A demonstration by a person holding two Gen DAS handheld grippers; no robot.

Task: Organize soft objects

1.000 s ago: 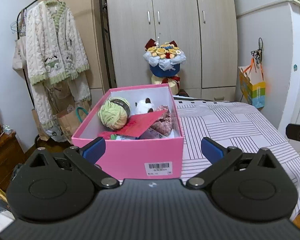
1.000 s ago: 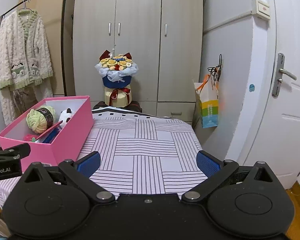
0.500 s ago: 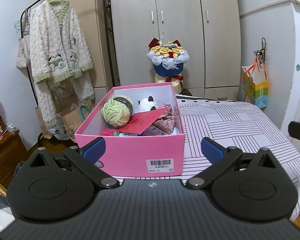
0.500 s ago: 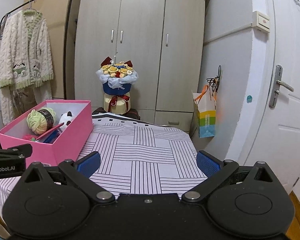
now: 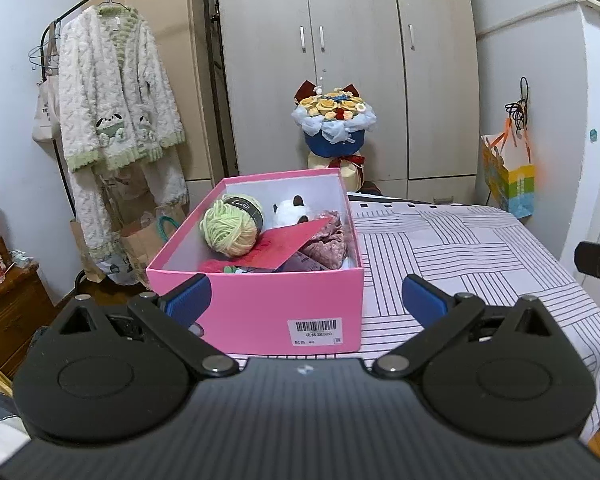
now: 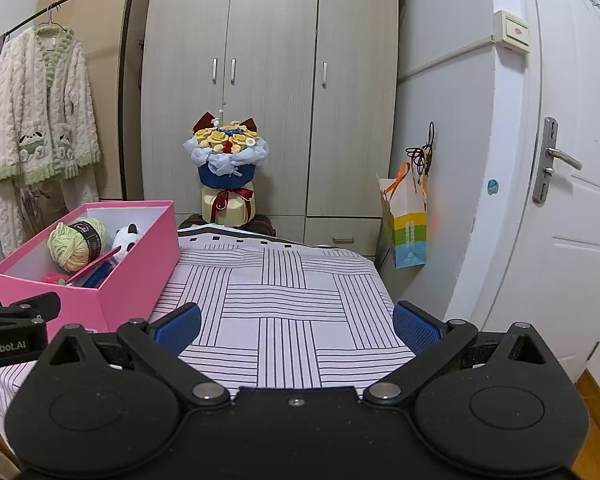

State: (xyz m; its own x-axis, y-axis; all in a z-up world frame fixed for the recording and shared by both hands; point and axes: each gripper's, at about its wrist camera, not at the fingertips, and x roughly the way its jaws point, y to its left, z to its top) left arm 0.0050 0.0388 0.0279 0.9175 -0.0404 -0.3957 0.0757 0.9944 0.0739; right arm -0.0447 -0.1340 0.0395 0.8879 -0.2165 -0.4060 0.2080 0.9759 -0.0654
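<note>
Striped bed with one pink box on it

The bed (image 6: 292, 312) wears a white sheet with dark line-block stripes. A pink shoebox (image 5: 260, 304), open-topped with a barcode label on its near end, sits directly on the sheet at the bed's left edge; the sheet around it lies flat and bare.

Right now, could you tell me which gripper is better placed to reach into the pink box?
Left. The left gripper faces the pink box squarely, open; the right gripper points at bare bedspread.

Box (image 5: 260, 312) on bed (image 5: 460, 248), yarn (image 5: 230, 230) and perhaps cloth (image 5: 326, 246) inside
</note>
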